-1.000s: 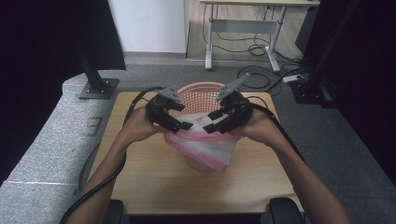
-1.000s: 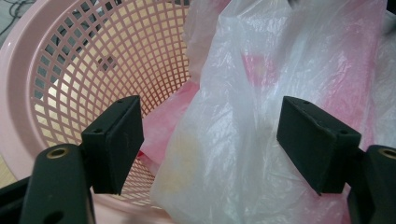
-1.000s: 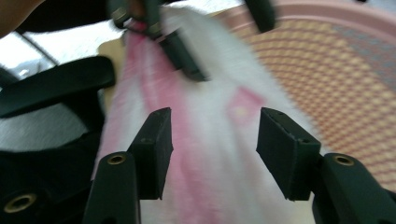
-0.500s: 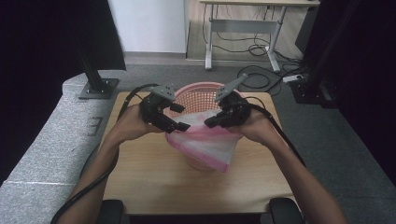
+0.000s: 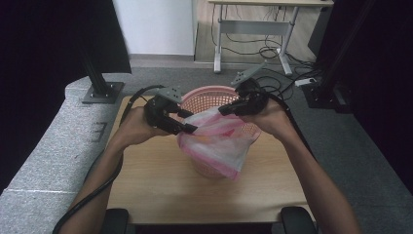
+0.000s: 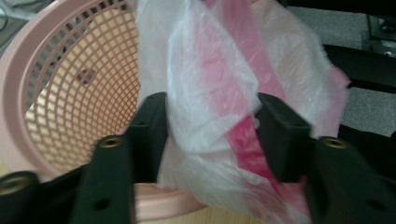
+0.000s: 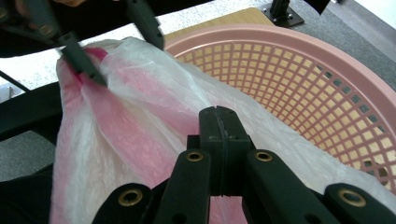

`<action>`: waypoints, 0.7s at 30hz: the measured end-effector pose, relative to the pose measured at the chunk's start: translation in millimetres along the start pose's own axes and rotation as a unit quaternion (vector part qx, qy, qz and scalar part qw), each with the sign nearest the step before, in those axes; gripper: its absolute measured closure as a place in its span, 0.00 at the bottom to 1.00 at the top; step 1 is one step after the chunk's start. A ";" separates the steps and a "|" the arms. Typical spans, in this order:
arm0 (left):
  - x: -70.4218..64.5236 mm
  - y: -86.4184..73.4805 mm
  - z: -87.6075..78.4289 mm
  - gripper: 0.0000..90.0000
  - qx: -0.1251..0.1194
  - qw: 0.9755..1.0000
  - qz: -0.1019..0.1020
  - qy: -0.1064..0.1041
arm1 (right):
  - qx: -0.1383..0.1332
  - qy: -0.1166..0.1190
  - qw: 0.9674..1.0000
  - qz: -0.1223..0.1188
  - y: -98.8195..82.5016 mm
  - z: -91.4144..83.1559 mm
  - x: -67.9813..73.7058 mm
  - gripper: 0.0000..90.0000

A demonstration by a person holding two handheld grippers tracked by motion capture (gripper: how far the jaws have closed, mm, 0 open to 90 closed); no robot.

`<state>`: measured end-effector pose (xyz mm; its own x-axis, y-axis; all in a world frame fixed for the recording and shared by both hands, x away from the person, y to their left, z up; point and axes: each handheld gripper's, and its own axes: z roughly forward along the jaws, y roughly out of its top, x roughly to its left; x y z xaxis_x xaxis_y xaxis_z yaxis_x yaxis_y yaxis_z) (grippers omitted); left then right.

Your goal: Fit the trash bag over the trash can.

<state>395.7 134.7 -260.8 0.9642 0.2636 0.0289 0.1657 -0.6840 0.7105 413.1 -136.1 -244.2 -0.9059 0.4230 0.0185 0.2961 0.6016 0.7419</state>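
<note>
A pink mesh basket (image 5: pixel 207 93) stands on the wooden table (image 5: pixel 156 185). A thin white-and-pink plastic bag (image 5: pixel 219 144) hangs over its near rim, stretched between both grippers. My right gripper (image 5: pixel 223 111) is shut on the bag's right edge; in the right gripper view its jaws (image 7: pixel 218 116) meet on the film (image 7: pixel 130 116) before the basket (image 7: pixel 303 84). My left gripper (image 5: pixel 189 124) is at the bag's left edge. Its jaws (image 6: pixel 212 126) have just been closing and stand apart, with bunched bag (image 6: pixel 210 70) between them, beside the basket wall (image 6: pixel 70 93).
A grey padded ledge (image 5: pixel 44 156) borders the table on the left, with a black stand base (image 5: pixel 100 91) at its far end. Behind the table, desk legs and loose cables (image 5: pixel 263 51) lie on the floor. Another black stand (image 5: pixel 324 95) rises at the right.
My right gripper has moved right and a little up with the bag's edge, pulling the bag wider across the basket. The left gripper's jaws have narrowed around the bag's other edge.
</note>
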 end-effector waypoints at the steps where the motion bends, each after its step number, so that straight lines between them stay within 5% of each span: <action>1: 1.7 -0.8 0.5 0.72 -0.001 1.000 -0.007 0.000 | 0.001 0.001 1.000 0.000 -0.6 0.1 -0.5 0.99; 5: 7.1 -1.2 3.7 0.93 0.003 1.000 -0.026 0.008 | 0.006 0.004 1.000 0.001 0.0 -1.2 2.7 0.82; 9: 11.0 1.8 4.3 0.96 0.006 0.999 -0.041 0.014 | 0.003 0.009 1.000 -0.013 5.5 -7.2 9.6 0.75; 12: 12.9 3.9 3.9 0.96 0.004 0.999 -0.051 0.016 | 0.000 0.036 0.999 -0.024 10.7 -7.8 19.0 0.70; 17: 16.3 6.5 6.2 0.96 0.003 0.998 -0.063 0.014 | 0.013 0.072 0.996 -0.050 13.6 13.9 36.5 0.57; 20: 17.3 8.5 9.7 0.95 0.001 0.998 -0.066 0.015 | 0.016 0.060 0.996 -0.062 15.1 36.0 42.4 0.53; 21: 17.7 9.3 10.9 0.95 0.003 0.998 -0.066 0.017 | 0.016 0.053 0.996 -0.066 15.6 40.4 42.8 0.62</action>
<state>416.6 125.6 -261.3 0.9259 0.3756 -0.0409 0.2928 -0.6451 0.7058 391.1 -81.2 -259.0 -0.9640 0.2659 -0.0067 0.1796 0.6693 0.7210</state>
